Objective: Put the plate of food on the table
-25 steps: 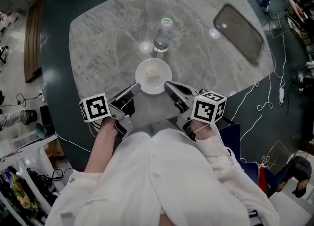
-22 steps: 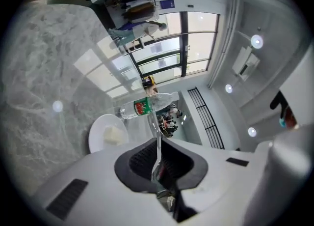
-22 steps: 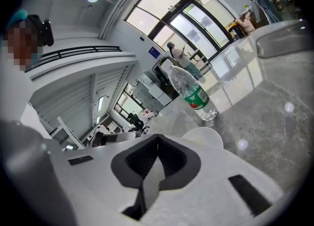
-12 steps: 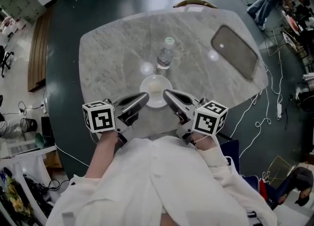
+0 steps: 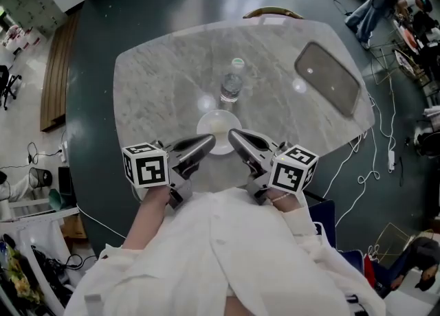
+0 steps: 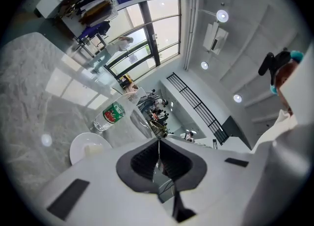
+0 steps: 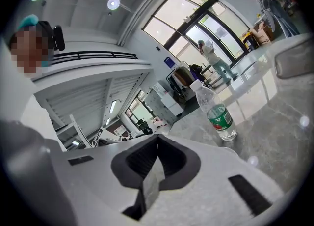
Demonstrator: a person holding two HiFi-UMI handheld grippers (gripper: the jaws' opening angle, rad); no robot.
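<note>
Hovering shut and empty near the plate point(image 5: 207, 123) on the desk point(image 5: 158, 88), left tongs point(image 5: 208, 140) and right tongs point(image 5: 232, 132) should withdraw level.

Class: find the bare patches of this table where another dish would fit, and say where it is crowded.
Bare: the table left of the bottle and plate; also between bottle and tray. Crowded: near edge, around the plate, left gripper and right gripper.

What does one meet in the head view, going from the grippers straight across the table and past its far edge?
The white plate with food, then the water bottle, then the curved brown chair back beyond the edge.
</note>
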